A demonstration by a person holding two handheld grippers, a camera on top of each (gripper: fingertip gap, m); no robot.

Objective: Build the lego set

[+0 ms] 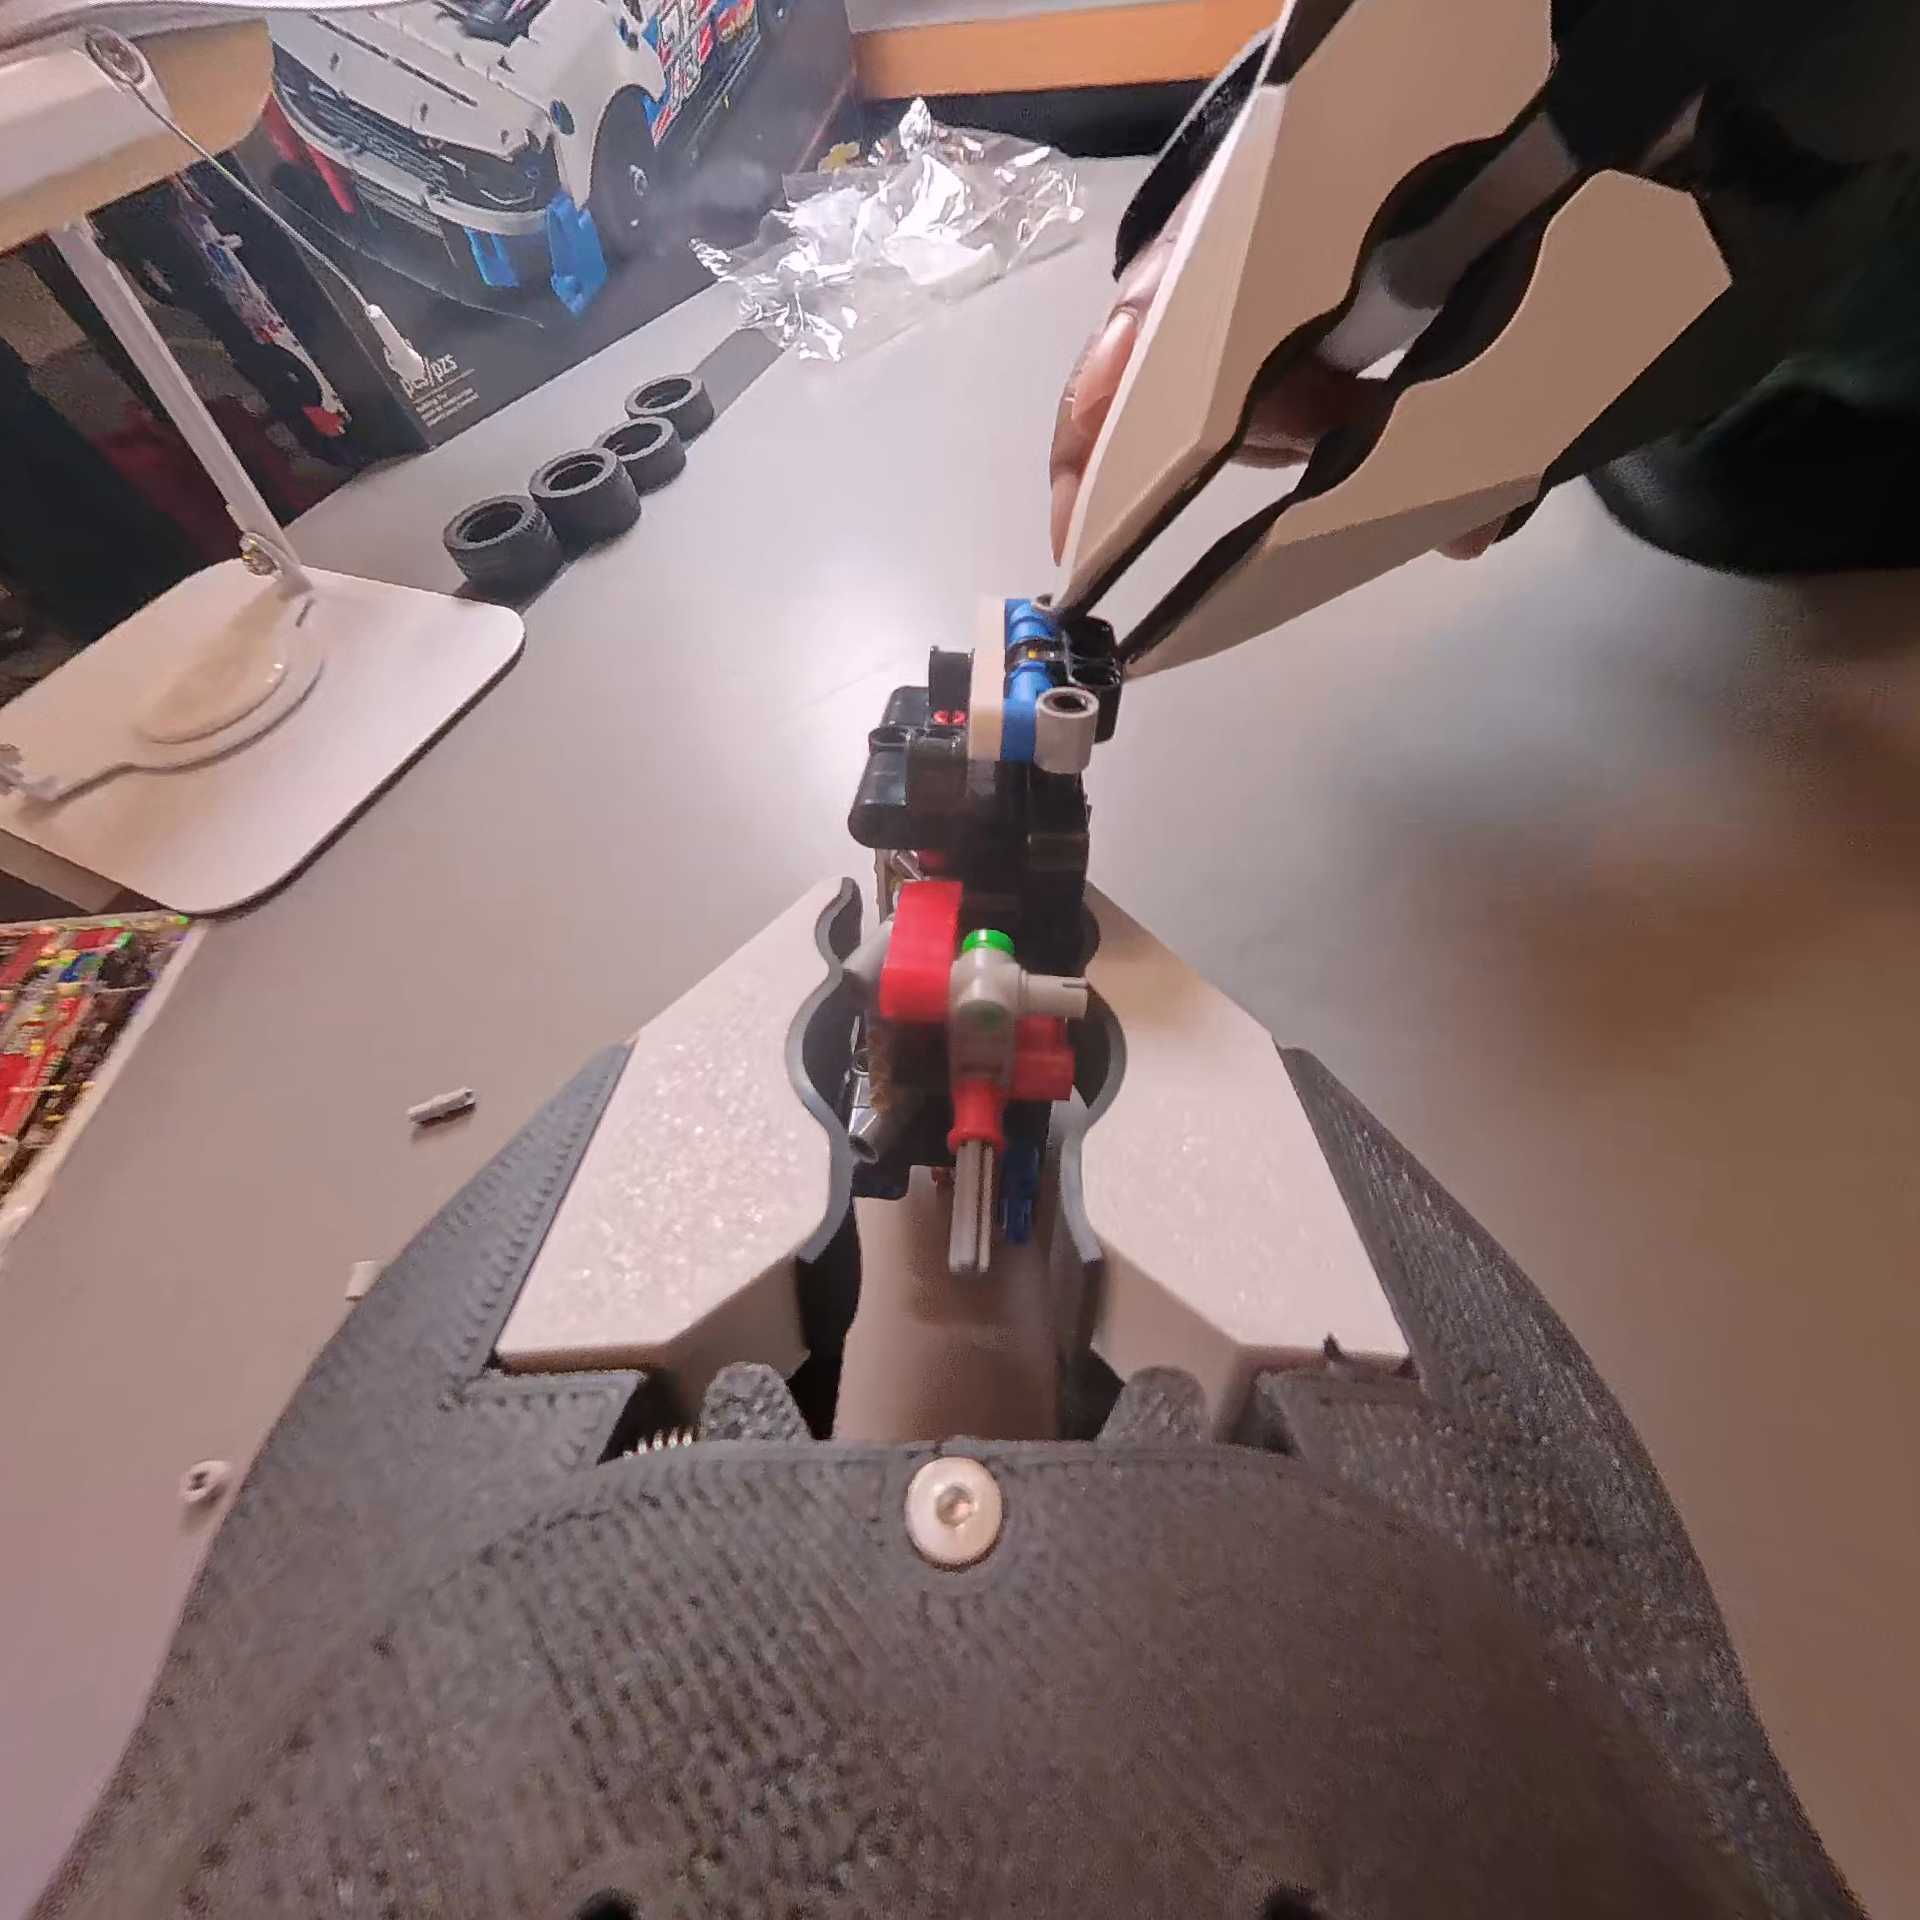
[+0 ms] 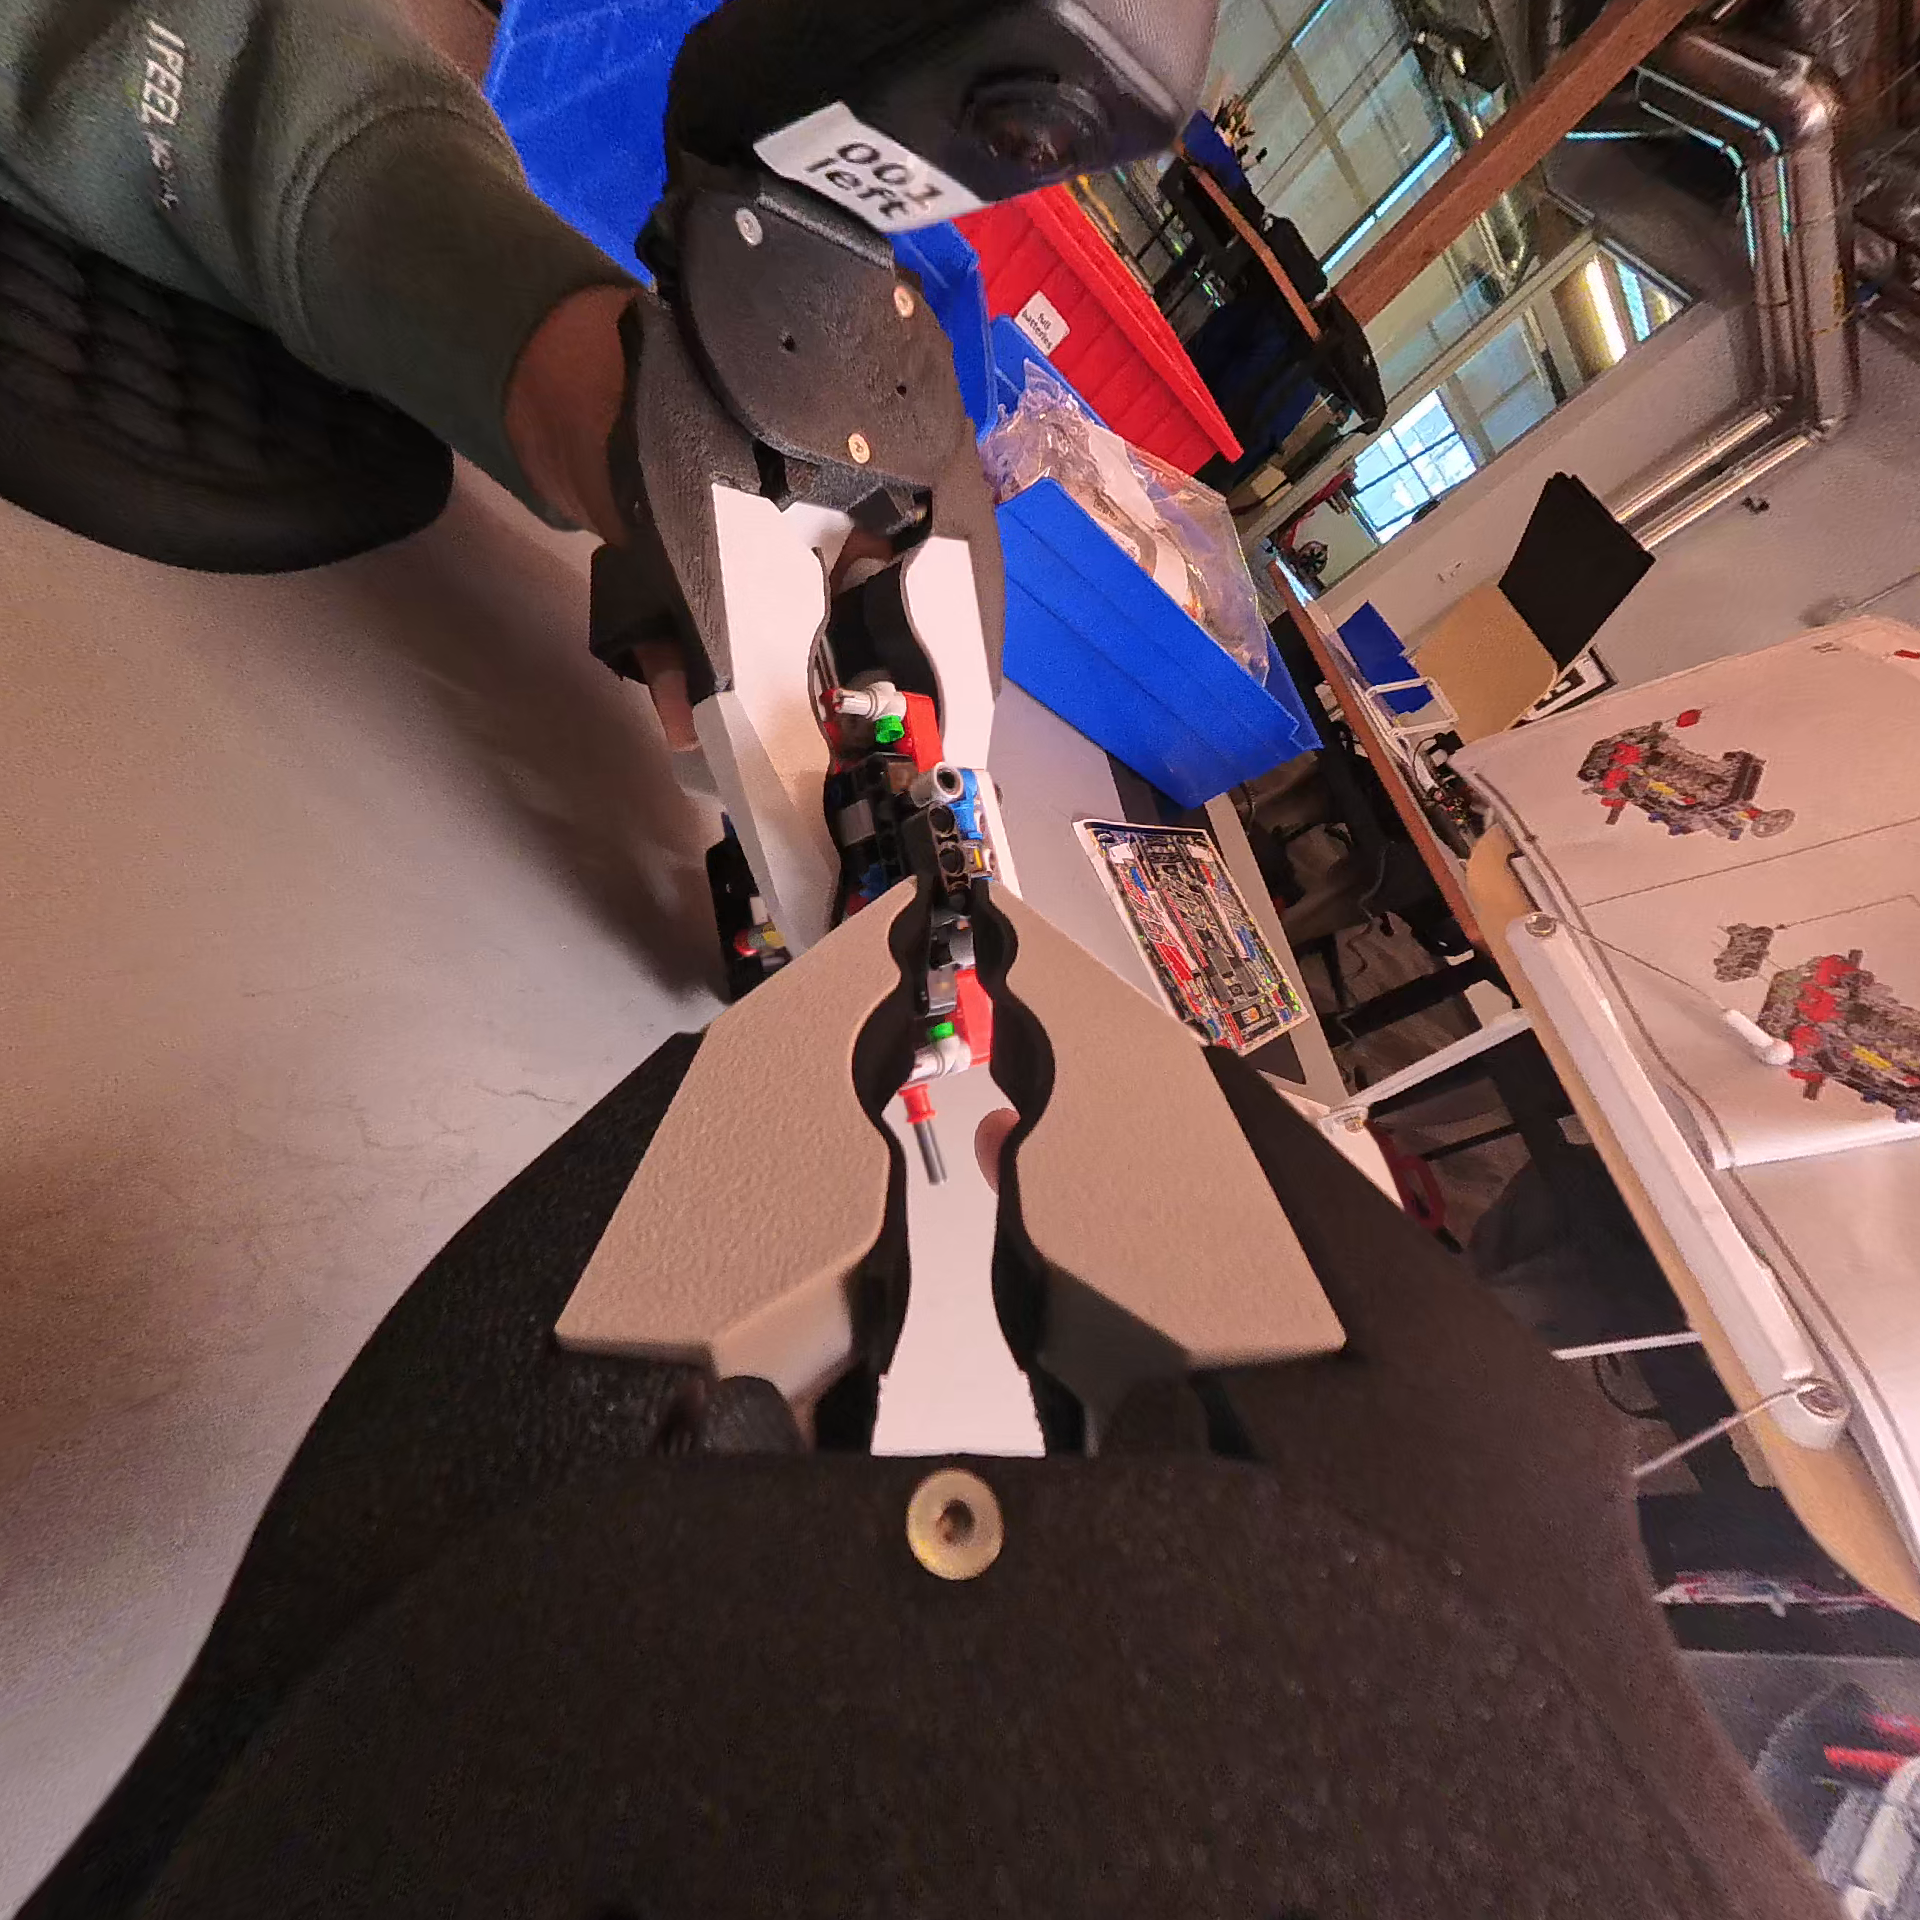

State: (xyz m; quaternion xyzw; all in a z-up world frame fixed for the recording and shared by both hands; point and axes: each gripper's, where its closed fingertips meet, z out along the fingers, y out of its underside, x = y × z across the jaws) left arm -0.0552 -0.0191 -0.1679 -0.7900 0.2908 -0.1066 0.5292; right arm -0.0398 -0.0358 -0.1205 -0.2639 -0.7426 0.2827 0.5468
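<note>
A half-built lego assembly (image 1: 977, 790) of black, red, blue, white and grey parts is held above the grey table (image 1: 727, 644). My left gripper (image 1: 971, 899) is shut on its near end, where red parts and a green stud sit. My right gripper (image 1: 1096, 634) comes in from the upper right. It is shut on the black piece at the assembly's far top end, beside a blue part. In the right wrist view, my right gripper (image 2: 961, 894) pinches the assembly (image 2: 940, 831). More of the assembly shows through the gap between its fingers. The left gripper (image 2: 883, 821) holds the assembly from beyond.
Several black tyres (image 1: 582, 488) lie in a row before the set's box (image 1: 416, 208). A white lamp base (image 1: 260, 707) stands at the left. A clear bag (image 1: 894, 218) and a loose grey pin (image 1: 442, 1104) lie on the table. Blue bins (image 2: 1122, 644), a sticker sheet (image 2: 1195, 935) and an open instruction booklet (image 2: 1714, 831) lie beyond. There is about 5 centimetres between the tips of the two grippers.
</note>
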